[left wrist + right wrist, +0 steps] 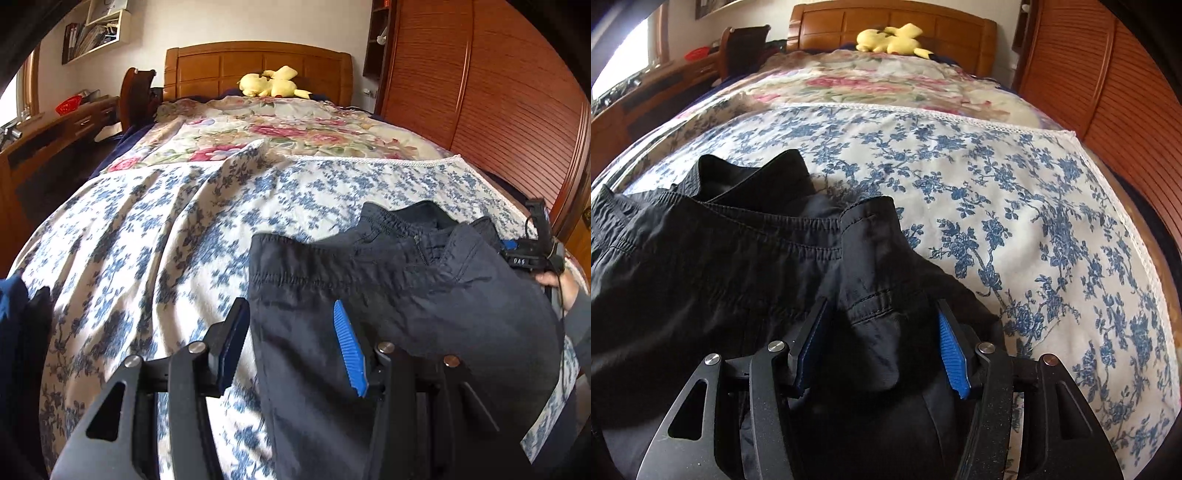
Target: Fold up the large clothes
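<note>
Left gripper (291, 347) half-open astride the dark trousers' (388, 295) edge; right gripper (882, 347) likewise over their waistband corner, probably unclamped. Trousers on blue-floral sheet (1015, 221). Laying-out step; next: clamp, spread flat.

Black trousers (713, 258) rumpled, elastic waistband up, on floral bedspread (1015, 206).
</note>
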Available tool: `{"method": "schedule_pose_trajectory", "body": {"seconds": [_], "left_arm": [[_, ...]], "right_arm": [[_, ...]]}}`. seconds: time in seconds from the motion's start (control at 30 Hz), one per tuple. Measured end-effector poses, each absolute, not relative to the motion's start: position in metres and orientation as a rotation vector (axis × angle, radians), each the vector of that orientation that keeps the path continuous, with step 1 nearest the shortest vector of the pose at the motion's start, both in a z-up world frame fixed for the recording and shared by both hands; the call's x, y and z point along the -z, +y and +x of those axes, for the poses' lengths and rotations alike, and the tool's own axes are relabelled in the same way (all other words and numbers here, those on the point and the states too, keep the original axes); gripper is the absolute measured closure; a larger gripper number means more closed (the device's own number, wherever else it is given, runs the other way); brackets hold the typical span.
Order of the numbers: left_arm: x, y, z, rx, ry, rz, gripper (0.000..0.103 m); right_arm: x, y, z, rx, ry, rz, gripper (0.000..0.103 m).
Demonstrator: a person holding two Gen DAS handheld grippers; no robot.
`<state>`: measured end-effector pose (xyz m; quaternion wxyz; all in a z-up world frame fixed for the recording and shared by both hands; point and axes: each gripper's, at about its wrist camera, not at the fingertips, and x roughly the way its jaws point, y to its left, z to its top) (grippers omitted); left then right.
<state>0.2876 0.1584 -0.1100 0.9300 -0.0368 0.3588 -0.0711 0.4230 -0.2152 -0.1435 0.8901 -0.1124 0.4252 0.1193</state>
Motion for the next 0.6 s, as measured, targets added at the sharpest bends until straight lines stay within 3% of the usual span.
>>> {"method": "schedule_pose_trajectory", "body": {"seconds": [0.27,0.6], "left_arm": [[0.107,0.154,0.339,0.154,0.794,-0.014,0.057],[0.151,0.162,0.39,0.134,0.927,0.024,0.057]], "right_arm": [[0.149,-0.226,0.426,-0.285,0.89,-0.146,0.045],[0.151,-0.224,0.424,-0.282,0.88,-0.158,0.045]]}}
